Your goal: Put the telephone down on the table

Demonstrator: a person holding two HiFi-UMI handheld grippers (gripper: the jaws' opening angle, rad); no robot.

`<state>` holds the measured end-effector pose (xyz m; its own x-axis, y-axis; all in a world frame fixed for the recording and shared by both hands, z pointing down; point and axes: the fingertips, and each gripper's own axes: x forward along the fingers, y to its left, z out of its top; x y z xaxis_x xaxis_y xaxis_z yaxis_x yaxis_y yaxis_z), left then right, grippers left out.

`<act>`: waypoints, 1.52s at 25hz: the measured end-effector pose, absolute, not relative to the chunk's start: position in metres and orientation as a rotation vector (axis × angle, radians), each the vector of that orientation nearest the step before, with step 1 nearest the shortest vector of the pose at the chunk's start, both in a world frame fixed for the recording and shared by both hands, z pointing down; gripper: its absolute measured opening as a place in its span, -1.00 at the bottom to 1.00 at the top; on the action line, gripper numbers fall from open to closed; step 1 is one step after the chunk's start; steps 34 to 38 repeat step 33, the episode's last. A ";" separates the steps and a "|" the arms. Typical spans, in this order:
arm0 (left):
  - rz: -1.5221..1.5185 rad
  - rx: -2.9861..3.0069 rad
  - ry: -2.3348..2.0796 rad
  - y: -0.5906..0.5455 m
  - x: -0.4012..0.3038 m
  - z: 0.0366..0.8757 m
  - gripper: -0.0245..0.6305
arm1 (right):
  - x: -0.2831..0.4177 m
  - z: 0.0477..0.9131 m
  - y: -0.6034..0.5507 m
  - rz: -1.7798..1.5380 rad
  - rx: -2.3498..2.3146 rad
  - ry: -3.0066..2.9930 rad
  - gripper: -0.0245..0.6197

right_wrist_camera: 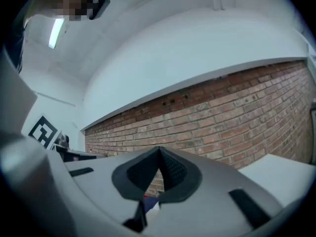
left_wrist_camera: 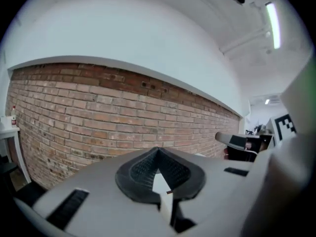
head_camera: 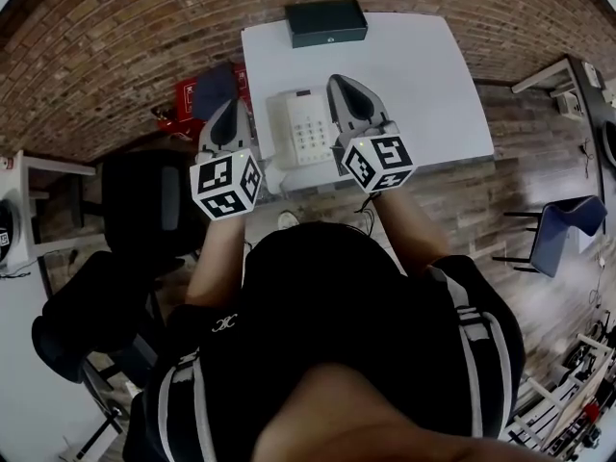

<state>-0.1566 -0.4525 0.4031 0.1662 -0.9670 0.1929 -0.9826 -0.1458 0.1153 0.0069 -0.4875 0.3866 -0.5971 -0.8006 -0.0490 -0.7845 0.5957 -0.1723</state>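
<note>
A white telephone [head_camera: 300, 129] with a keypad lies on the white table [head_camera: 423, 75] near its front edge. I hold both grippers raised high, level, aimed at the brick wall. In the head view my left gripper [head_camera: 229, 114] hangs left of the telephone and my right gripper [head_camera: 348, 92] hangs over its right side. In the left gripper view my left gripper [left_wrist_camera: 157, 154] is shut, its tips meeting with nothing between them. My right gripper [right_wrist_camera: 159, 154] looks the same in the right gripper view, shut and empty.
A dark green box [head_camera: 326, 22] sits at the table's far edge. A red object [head_camera: 195, 94] lies on the floor left of the table. Black chairs [head_camera: 135, 210] stand at the left, a blue chair [head_camera: 563, 231] at the right. The brick wall [left_wrist_camera: 98, 112] is ahead.
</note>
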 end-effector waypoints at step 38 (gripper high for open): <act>0.192 2.238 -1.874 -0.436 -0.155 0.415 -0.92 | 0.001 0.392 -0.466 -0.160 -1.438 2.708 -0.93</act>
